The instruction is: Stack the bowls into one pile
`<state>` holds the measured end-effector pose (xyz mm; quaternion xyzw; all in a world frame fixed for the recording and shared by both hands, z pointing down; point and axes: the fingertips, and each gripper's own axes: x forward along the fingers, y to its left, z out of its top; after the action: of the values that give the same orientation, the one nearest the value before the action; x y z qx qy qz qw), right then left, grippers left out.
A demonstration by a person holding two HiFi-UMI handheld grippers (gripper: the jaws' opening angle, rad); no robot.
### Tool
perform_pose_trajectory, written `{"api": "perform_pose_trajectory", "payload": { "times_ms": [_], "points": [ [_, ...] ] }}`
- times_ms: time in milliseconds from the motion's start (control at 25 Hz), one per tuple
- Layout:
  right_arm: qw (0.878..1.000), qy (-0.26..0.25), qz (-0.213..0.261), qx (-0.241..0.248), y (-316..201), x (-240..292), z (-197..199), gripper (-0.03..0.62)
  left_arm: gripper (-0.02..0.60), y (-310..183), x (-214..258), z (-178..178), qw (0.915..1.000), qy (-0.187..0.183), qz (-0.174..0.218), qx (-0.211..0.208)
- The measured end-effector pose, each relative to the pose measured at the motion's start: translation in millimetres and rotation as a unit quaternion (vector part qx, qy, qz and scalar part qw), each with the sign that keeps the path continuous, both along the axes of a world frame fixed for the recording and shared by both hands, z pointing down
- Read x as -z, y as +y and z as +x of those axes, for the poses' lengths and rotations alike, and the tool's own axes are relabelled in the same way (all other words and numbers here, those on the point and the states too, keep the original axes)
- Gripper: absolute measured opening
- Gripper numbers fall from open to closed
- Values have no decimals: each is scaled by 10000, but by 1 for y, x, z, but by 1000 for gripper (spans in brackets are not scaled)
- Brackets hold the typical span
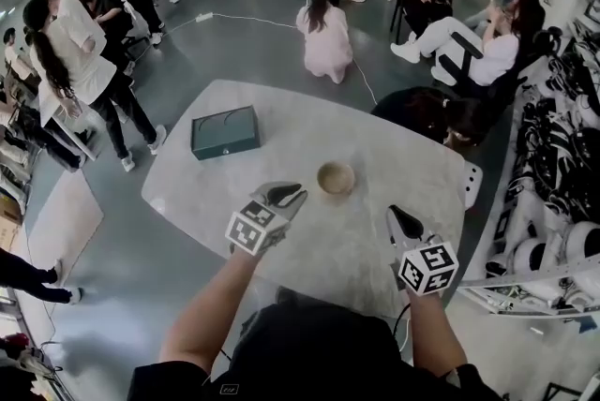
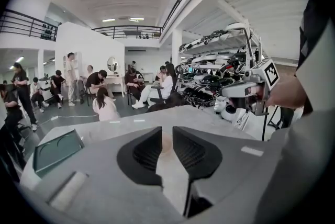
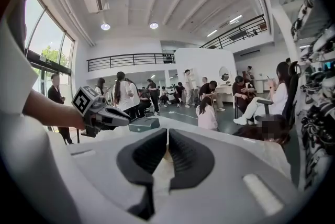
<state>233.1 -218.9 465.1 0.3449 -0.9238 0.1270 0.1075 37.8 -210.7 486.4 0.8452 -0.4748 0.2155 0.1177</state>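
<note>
A tan pile of bowls (image 1: 336, 177) stands on the pale marble table (image 1: 394, 155), right of its middle. It looks like one pile; I cannot tell how many bowls are in it. My left gripper (image 1: 284, 195) hovers just left of the pile and short of it, its jaws a little apart with nothing between them (image 2: 167, 130). My right gripper (image 1: 403, 219) hangs to the pile's near right, shut and empty (image 3: 167, 131). In both gripper views the jaws hide nearly all of the bowls.
A dark green box (image 1: 225, 131) lies at the table's far left. A person sits at the table's right edge (image 1: 436, 113) and another crouches on the floor beyond it (image 1: 325, 38). Racks of white parts (image 1: 562, 165) line the right side.
</note>
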Motion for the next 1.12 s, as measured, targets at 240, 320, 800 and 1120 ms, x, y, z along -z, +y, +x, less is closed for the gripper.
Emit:
{"api": "perform_pose_trajectory", "payload": {
  "times_ms": [240,320,800,1120],
  "points": [
    [9999,-1,69,-81,4,17,-44,14,67,14,35,-45,9976,513,459,27],
    [9999,-19,64,-90,7,21,-61,14,63,19,41,-61,9967,594,551,12],
    [9994,49,26,-343,32,37,-124,3,31,42,55,-134,9864,1270,1039,-43],
    [9985,119,505,-146,47,62,-109,3,14,49,72,-118,9872,1119,1138,-1]
  ]
}}
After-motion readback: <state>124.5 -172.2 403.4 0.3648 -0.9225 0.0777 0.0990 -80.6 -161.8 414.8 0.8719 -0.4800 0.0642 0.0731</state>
